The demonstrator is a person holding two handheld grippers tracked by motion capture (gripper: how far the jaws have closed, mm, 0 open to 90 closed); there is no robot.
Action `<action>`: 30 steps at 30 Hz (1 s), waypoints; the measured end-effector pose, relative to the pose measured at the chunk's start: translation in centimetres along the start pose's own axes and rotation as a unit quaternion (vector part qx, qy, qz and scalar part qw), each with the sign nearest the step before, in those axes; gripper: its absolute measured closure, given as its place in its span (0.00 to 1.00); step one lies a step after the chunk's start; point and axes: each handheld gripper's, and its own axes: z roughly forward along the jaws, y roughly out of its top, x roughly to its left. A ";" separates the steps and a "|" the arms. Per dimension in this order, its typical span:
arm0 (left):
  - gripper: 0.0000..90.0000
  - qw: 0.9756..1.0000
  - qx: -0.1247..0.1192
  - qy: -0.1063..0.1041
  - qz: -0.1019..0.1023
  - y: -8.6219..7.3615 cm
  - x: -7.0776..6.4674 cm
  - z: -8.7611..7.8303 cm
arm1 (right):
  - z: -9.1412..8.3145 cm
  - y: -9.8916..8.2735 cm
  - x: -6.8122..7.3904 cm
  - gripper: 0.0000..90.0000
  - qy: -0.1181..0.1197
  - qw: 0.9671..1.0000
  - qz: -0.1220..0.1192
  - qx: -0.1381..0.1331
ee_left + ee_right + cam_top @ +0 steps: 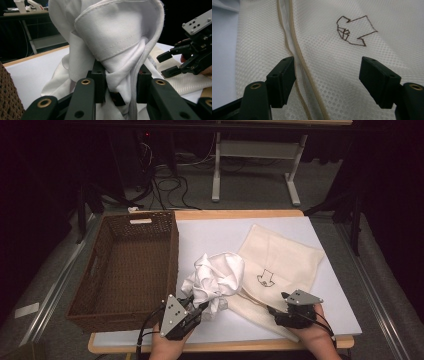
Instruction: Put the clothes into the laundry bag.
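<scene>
— So, what are the left tongs (120, 82) doing?
— Clamped on a bunched fold of the white cloth (117, 42); in the left gripper view the fabric is squeezed between both jaws and rises in a crumpled mass above them. In the high view those tongs (196, 309) sit at lower centre, with the cloth (217, 276) heaped just above.
— And the right tongs (327, 82)?
— Jaws apart, gripping nothing. In the right gripper view they hover over the mesh bag (332, 62), with its beige drawstring cord (298, 57) running between them and a drawn arrow mark (354, 31) at upper right.
— Where is the bag in the high view?
— Flat on the white surface (210, 232), right of centre (280, 265), its lower corner near the right tongs (278, 306). The cloth overlaps the bag's left edge.
— Anything else?
— A brown wicker basket (172, 250) fills the left of the frame, beside the cloth.
</scene>
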 end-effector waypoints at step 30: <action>0.77 1.000 0.000 0.002 -0.005 0.0 0.3 0.1 | 0.9 0.6 -0.7 0.90 0.047 0.999 0.001 0.002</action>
